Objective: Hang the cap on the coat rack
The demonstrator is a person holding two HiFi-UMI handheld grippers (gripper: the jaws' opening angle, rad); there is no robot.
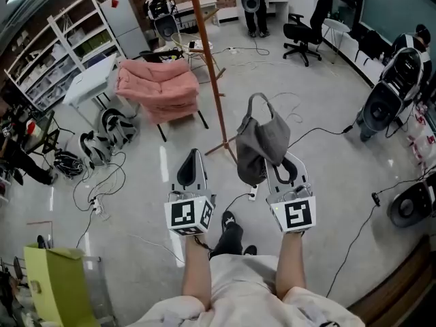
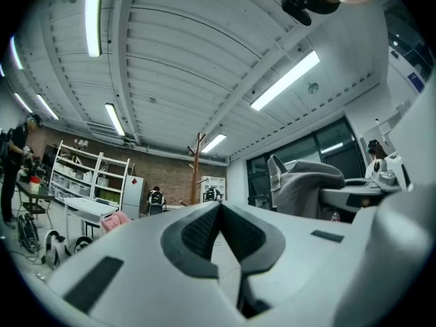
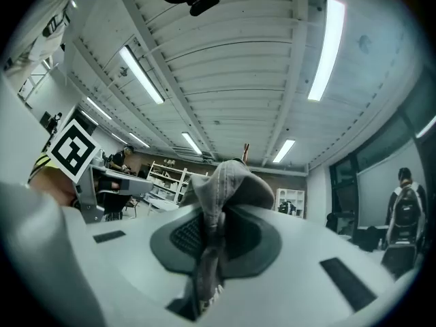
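Head view cuts off the top of the tall wooden coat rack (image 1: 208,53). My right gripper (image 3: 216,216) pinches the grey fabric cap (image 1: 262,145). My left gripper (image 2: 219,210) is pressed together, empty.

Floor (image 1: 310,90) right of the coat rack (image 1: 214,73) pole, upper centre, open save thin cables (image 1: 320,131); pink chair (image 1: 158,87) crowds the pole's left; cap (image 1: 262,142) hangs just right of its lower stretch.

No legible words, brands or numbers; only black-and-white square markers (image 1: 185,214) on the white cubes (image 1: 293,214) of the left gripper (image 1: 193,155) and right gripper (image 1: 285,163).
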